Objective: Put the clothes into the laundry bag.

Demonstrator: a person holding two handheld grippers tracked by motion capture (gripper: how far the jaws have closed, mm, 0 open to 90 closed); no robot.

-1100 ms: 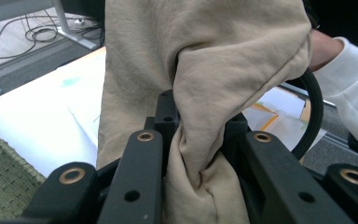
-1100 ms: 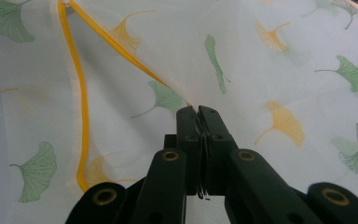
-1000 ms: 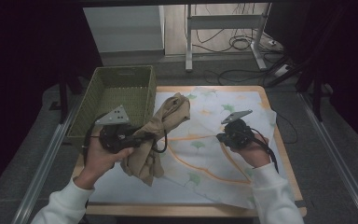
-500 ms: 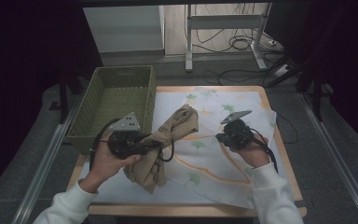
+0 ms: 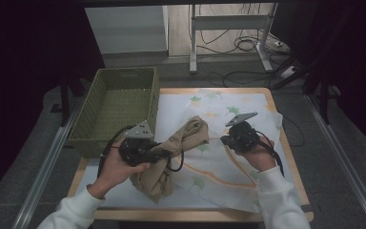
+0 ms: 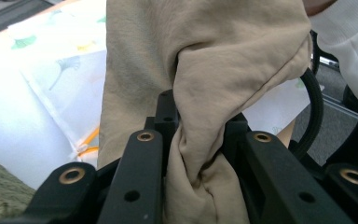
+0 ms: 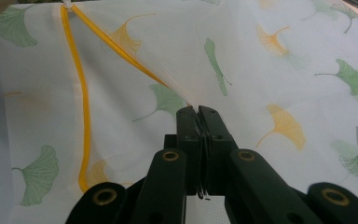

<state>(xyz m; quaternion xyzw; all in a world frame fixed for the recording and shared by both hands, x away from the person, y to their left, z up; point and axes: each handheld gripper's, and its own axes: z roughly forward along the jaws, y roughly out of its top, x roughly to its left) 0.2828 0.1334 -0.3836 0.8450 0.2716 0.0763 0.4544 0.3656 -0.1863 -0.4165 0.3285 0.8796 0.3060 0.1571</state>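
Note:
A bunched tan cloth (image 5: 187, 137) hangs over the near left part of the table; my left gripper (image 5: 167, 152) is shut on it. In the left gripper view the cloth (image 6: 205, 60) is pinched between the jaws of that gripper (image 6: 198, 122) and drapes over them. A white mesh bag (image 5: 219, 167) printed with green and yellow leaves lies spread on the table. My right gripper (image 5: 225, 140) is shut on a raised fold of it. The right gripper view shows the mesh bag (image 7: 270, 60) pulled taut from the shut jaws of the right gripper (image 7: 198, 112), with its yellow trim (image 7: 81, 107) to the left.
A green woven basket (image 5: 119, 102) stands at the table's back left, just behind my left hand. The wooden table edge (image 5: 293, 162) runs close beside my right hand. Cables and a metal stand (image 5: 228, 43) lie on the floor beyond the table.
My left gripper has carried the tan cloth to the right and lower, away from the basket and over the mesh bag. The right gripper has kept still on the bag.

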